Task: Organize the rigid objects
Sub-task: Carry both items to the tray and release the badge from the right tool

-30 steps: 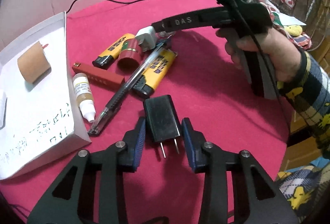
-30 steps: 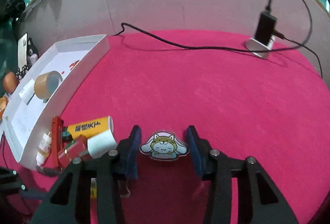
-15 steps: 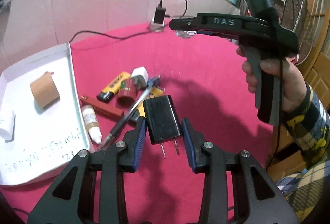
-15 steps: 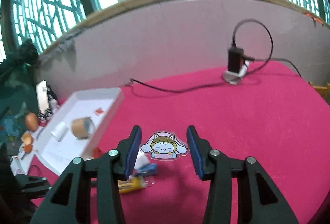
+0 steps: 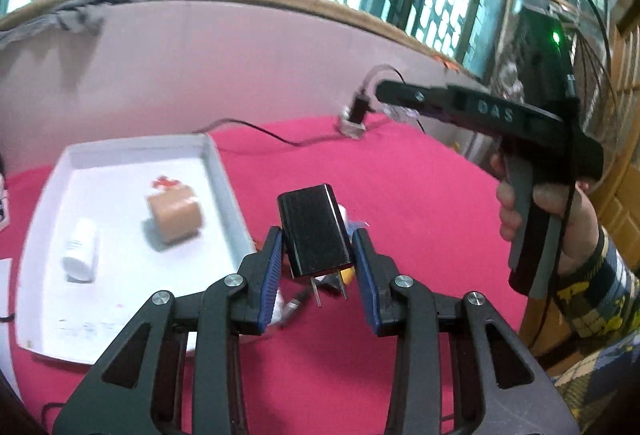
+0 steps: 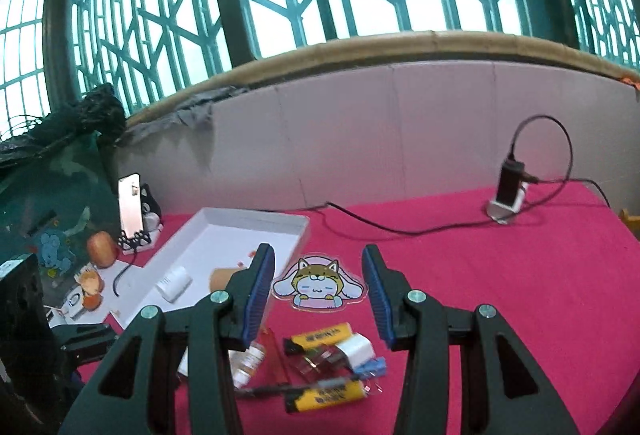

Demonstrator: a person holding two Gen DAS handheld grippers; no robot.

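My left gripper (image 5: pixel 316 261) is shut on a black plug adapter (image 5: pixel 314 229) and holds it in the air above the red table, just right of the white tray (image 5: pixel 212 163). My right gripper (image 6: pixel 318 283) is shut on a flat cartoon cat sticker (image 6: pixel 318 283), also lifted above the table; it shows at the right of the left wrist view (image 5: pixel 404 107). The tray (image 6: pixel 280 221) holds a tan tape roll (image 5: pixel 174 213) and a small white bottle (image 5: pixel 80 249). On the table lie two yellow lighters (image 6: pixel 320 335), a pen (image 6: pixel 296 389), a white charger (image 6: pixel 356 349) and a dropper bottle (image 6: pixel 248 365).
A black cable (image 6: pixel 400 229) runs across the far table to a dock with a device (image 6: pixel 508 195). A phone on a stand (image 6: pixel 130 207) and small toys (image 6: pixel 100 255) sit left of the tray. A white wall borders the table's far edge.
Both grippers have risen, keeping hold of the adapter and the sticker. The left one has moved nearer the tray, and the loose pile now lies below and behind it.
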